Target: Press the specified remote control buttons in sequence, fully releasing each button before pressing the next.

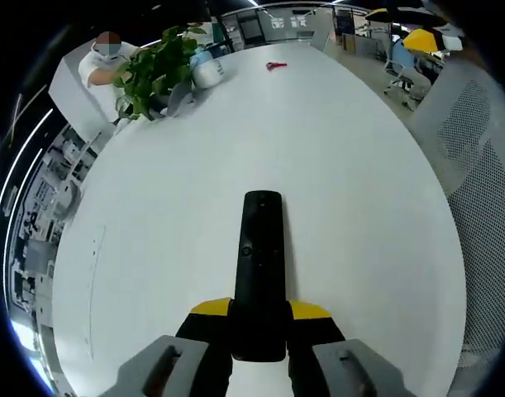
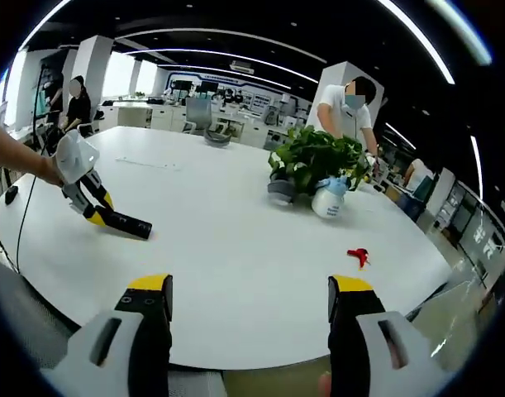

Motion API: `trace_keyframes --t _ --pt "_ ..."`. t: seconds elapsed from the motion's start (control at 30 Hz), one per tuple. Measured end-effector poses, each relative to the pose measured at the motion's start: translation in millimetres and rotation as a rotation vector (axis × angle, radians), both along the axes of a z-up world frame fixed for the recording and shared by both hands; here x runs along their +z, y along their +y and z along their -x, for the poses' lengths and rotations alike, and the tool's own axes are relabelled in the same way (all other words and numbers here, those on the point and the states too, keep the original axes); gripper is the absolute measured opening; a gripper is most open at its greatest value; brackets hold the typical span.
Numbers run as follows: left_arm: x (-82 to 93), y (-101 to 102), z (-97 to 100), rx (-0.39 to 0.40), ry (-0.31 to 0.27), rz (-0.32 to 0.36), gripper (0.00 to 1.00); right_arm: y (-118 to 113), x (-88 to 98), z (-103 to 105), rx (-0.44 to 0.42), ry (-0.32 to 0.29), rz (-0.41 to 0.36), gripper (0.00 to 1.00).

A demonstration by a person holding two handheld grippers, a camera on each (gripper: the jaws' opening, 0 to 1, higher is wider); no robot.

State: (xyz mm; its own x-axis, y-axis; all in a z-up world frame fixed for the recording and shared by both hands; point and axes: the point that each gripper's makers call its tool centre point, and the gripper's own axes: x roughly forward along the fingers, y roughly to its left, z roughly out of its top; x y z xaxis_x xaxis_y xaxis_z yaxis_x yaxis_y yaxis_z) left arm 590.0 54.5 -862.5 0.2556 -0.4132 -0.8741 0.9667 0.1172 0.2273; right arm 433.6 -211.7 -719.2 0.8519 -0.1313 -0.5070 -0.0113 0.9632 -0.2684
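Big white oval table [image 2: 235, 273] taking up most of both views. Leafy green potted plant [image 2: 314, 161] sitting toward the far edge, w/ a white-and-blue spray bottle [image 2: 329, 198] standing right beside it. Small red plastic item [image 2: 359, 257] lying on the tabletop, well apart from the plant; too small to tell what it is. Person in white shirt [image 2: 347, 112] standing just behind the plant. Another person in dark top [image 2: 74, 103] standing further back in the office. White mesh chair back [image 1: 475, 165] showing next to the table edge.
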Motion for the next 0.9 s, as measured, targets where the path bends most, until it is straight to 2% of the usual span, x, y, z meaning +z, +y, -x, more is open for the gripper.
trace_keyframes --t 0.33,0.73,0.9 --pt "1.7 0 -28.9 -0.004 -0.006 -0.012 0.23 0 -4.8 3 -0.003 0.031 -0.001 0.74" --pt "-5.4 1 -59.5 -0.051 -0.031 -0.084 0.23 -2 -10.1 4 -0.005 0.062 0.007 0.71" --pt "-7.3 -1 -73.7 -0.047 -0.031 -0.096 0.23 -1 -13.2 4 0.000 0.079 0.013 0.71"
